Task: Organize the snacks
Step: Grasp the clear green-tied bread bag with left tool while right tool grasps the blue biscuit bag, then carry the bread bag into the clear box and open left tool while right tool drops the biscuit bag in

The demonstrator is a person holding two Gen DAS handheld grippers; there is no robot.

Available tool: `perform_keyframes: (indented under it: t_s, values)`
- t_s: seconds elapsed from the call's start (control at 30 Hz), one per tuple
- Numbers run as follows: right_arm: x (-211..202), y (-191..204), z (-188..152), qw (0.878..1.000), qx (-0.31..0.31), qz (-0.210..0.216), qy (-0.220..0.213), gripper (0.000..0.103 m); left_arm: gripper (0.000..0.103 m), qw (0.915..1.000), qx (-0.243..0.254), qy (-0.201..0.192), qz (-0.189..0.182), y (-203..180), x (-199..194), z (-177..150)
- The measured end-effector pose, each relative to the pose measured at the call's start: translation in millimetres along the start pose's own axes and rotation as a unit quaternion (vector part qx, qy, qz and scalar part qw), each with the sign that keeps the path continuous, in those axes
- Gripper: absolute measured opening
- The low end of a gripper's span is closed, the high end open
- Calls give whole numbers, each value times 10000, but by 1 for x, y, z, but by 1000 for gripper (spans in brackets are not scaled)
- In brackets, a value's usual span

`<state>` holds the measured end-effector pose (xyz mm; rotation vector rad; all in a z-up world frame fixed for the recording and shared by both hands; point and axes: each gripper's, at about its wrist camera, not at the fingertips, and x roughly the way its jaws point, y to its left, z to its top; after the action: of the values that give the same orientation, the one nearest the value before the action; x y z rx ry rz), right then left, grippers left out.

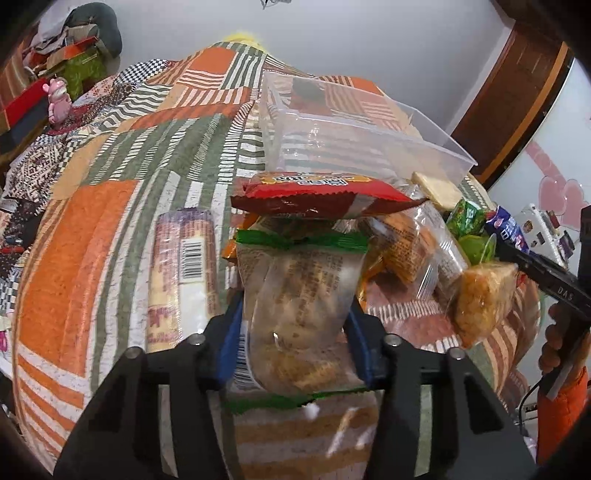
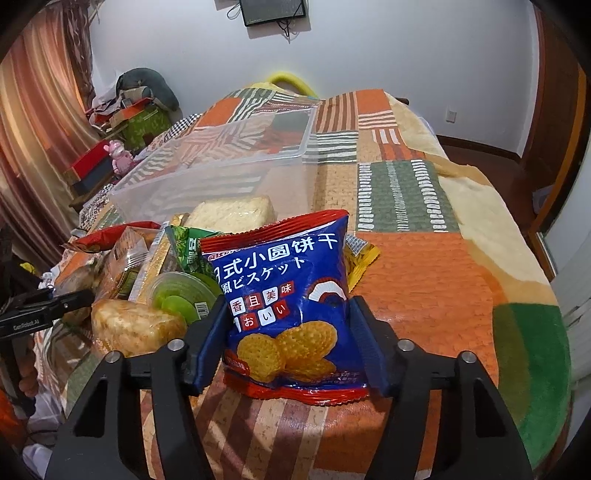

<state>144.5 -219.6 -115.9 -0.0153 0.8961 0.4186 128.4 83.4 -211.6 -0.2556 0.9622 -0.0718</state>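
Left gripper [image 1: 291,332] tight around a clear cake pack [image 1: 295,314], right gripper [image 2: 288,332] around a blue biscuit bag [image 2: 288,306], beside the snack pile [image 2: 155,266].

Two close wrist views, facing bedward, sharing clear bin [image 1: 369,129]

- A patchwork quilt [image 2: 413,258] in orange, green and white striped squares covers the bed.
- A small pink plush figure [image 2: 120,157] stands at the bed's far left edge, beside a flat red box [image 2: 88,162].
- A green patterned box [image 2: 146,123] sits behind them, heaped with papers and a dark grey cushion [image 2: 147,85].
- Striped orange-brown curtains [image 2: 40,122] hang on the left.
- A dark screen [image 2: 273,11] with trailing cables is mounted on the white wall [image 2: 388,48].
- A brown wooden door frame [image 1: 517,96] stands on the right, next to a white panel with pink hearts [image 1: 557,192].
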Motion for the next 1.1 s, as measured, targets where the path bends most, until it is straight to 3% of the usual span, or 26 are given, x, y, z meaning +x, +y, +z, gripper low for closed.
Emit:
perform_keyframes:
  t_s: [0.33, 0.7, 1.1]
  values:
    - [-21, 1, 2, 9996, 71, -24, -268, 55, 47, 9995, 65, -313, 71, -6, -37, -4]
    - [-47, 11, 26, 9965, -55, 9, -839, 55, 47, 9912, 285, -1291, 2, -28, -105, 27]
    - [-36, 28, 64, 9920, -204, 91, -1241, 55, 47, 9874, 344, -1535, -154, -44, -83, 88]
